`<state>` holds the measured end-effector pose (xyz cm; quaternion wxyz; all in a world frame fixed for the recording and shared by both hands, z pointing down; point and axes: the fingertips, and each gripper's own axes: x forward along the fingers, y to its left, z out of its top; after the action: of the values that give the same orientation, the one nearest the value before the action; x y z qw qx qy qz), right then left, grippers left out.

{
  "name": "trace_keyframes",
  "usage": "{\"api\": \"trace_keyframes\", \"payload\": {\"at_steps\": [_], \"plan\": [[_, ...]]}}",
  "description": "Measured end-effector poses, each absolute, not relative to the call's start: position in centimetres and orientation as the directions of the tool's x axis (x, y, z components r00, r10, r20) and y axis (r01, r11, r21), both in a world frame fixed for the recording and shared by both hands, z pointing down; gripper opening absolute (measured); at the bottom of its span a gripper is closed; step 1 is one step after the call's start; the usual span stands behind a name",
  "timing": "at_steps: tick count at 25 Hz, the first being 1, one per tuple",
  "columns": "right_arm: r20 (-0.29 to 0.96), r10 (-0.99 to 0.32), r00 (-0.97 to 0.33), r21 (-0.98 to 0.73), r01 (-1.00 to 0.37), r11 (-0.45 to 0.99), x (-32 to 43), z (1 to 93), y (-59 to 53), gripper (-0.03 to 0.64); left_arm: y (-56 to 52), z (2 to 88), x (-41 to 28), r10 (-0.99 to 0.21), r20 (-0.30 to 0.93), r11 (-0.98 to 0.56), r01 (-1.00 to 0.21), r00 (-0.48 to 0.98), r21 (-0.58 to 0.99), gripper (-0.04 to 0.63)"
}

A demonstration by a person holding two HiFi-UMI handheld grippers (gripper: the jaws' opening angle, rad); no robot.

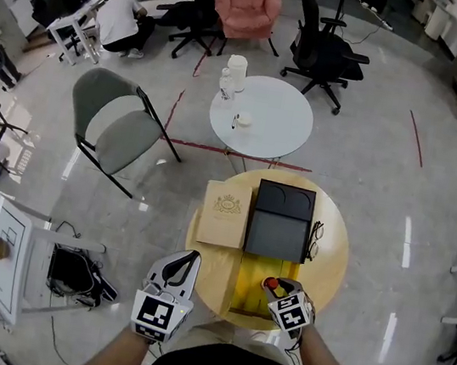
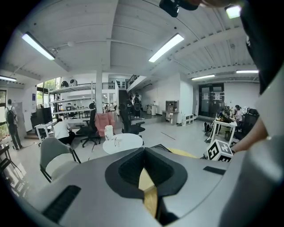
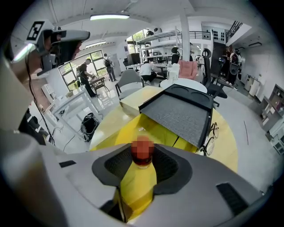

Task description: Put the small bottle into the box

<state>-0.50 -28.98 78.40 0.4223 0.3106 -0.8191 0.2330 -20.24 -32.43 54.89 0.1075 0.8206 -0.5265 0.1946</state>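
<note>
Head view: right gripper [image 1: 278, 290] sits lower centre over the yellow cloth [image 1: 246, 296] on the round wooden desk [image 1: 330, 271], with the small red-capped bottle [image 1: 270, 283] at its tips. The open black box with grey foam lining [image 1: 281, 222] lies just above it in frame, mouth up, so the path in looks short and straight. A tan flat case [image 1: 225, 213] touches the box's left side and black-rimmed glasses [image 1: 315, 239] lie at its right edge. Left gripper [image 1: 189, 259] hangs lower left, off the desk edge, probably parked out of the way.

Left gripper view: left gripper [image 2: 145, 173] jaws drawn nearly together, nothing between them; only a sliver of desk shows through.

Right gripper view: right gripper [image 3: 143, 165] jaws closed on the bottle [image 3: 143, 153], which stands upright with its cap above the pads. Gripping below the cap should keep it vertical for lowering. Box foam [image 3: 179, 113] is dead ahead at upper centre, cloth [image 3: 155, 131] between.
</note>
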Motion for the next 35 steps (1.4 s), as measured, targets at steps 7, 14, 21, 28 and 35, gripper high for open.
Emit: {"api": "trace_keyframes", "payload": {"at_steps": [7, 14, 21, 28, 35], "plan": [[0.835, -0.293, -0.466, -0.131, -0.685, 0.717, -0.7, 77.5, -28.2, 0.152, -32.8, 53.5, -18.8, -0.822, 0.409, -0.446, -0.894, 0.396, -0.032, 0.018], [0.769, -0.367, -0.523, -0.143, -0.701, 0.698, 0.6, 72.6, -27.8, 0.144, -32.6, 51.6, -16.1, -0.822, 0.366, -0.479, -0.877, 0.436, -0.032, 0.018], [0.575, -0.556, -0.601, -0.124, -0.735, 0.666, 3.1, 63.2, -27.7, 0.014, -31.3, 49.9, -12.5, -0.823, 0.308, -0.505, -0.863, 0.477, -0.014, 0.018], [0.461, -0.641, -0.614, -0.098, -0.753, 0.651, 6.3, 55.3, -26.1, 0.012, -29.7, 47.0, -9.0, -0.834, 0.224, -0.511, -0.859, 0.504, 0.031, 0.018], [0.387, -0.682, -0.620, -0.060, -0.755, 0.652, 9.9, 49.1, -23.5, 0.012, -27.5, 43.1, -7.5, -0.865, 0.121, -0.486, -0.873, 0.487, 0.045, 0.018]]}}
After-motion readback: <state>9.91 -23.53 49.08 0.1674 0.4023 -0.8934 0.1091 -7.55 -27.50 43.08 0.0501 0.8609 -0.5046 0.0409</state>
